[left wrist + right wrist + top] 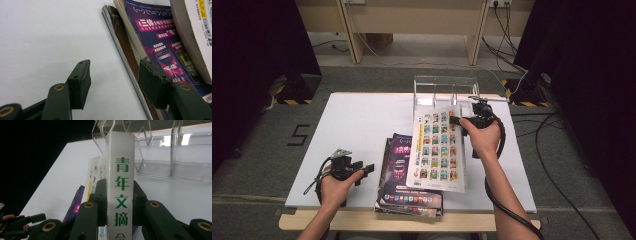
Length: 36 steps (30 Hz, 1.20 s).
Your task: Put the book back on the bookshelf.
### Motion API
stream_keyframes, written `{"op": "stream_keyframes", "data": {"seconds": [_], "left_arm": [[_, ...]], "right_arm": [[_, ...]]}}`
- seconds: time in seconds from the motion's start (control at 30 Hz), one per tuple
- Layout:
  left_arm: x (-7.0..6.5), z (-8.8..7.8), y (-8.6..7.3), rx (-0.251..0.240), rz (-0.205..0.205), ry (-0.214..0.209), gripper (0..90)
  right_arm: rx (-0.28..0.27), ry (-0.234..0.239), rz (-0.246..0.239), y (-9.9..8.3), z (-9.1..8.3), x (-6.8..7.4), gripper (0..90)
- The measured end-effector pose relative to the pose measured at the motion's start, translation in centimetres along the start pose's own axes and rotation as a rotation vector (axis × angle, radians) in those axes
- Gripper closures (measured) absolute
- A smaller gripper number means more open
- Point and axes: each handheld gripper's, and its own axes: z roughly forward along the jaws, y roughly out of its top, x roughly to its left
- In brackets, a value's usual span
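A white magazine (437, 150) with a grid of small pictures on its cover hangs tilted above a stack of magazines (398, 170). My right gripper (456, 120) is shut on its spine near the top right corner. In the right gripper view the jaws (119, 202) clamp the white spine (120, 170), which has green characters printed on it. My left gripper (366, 169) rests low at the left edge of the stack, open with nothing in it. In the left gripper view its pads (81, 80) stand wide apart beside the purple cover (155, 37), with the lifted magazine (197, 32) above.
A clear acrylic rack (444, 89) with upright dividers stands at the table's far edge, just behind the lifted magazine, and its dividers (175, 157) appear in the right gripper view. The white table (357, 120) spreads bare to the left. Cables trail on the floor at right.
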Motion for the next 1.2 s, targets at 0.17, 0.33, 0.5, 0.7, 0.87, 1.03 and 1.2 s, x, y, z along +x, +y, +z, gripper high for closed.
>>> {"op": "stream_keyframes", "data": {"seconds": [0.17, 0.33, 0.5, 0.7, 0.87, 1.03, 1.2], "left_arm": [[0.0, 0.0, 0.0, -0.001, -0.001, 0.002, 42.4], [0.1, 0.0, 0.0, 0.001, 0.000, 0.004, 42.3], [0.1, 0.0, 0.1, -0.003, -0.001, 0.006, 42.2], [0.2, 0.1, 0.1, 0.001, -0.003, 0.009, 42.2], [0.2, 0.4, 0.5, -0.006, -0.006, 0.005, 42.1], [0.4, 0.2, 0.4, -0.006, -0.010, 0.007, 42.1], [0.6, 0.0, 0.5, -0.010, -0.015, 0.008, 42.2]], "right_arm": [[-0.013, -0.010, 0.006, 0.2, -0.4, 0.1, 73.5], [-0.039, -0.026, -0.006, 0.6, -1.0, 0.1, 73.5], [-0.070, -0.040, -0.004, 1.1, -1.8, 0.0, 73.6], [-0.090, -0.042, 0.003, 1.4, -2.5, -0.4, 73.6], [-0.104, -0.052, -0.010, 2.0, -3.1, -0.7, 73.6], [-0.127, -0.067, -0.011, 2.5, -3.9, -1.0, 73.6], [-0.166, -0.100, -0.015, 2.7, -4.7, -1.2, 73.6]]}}
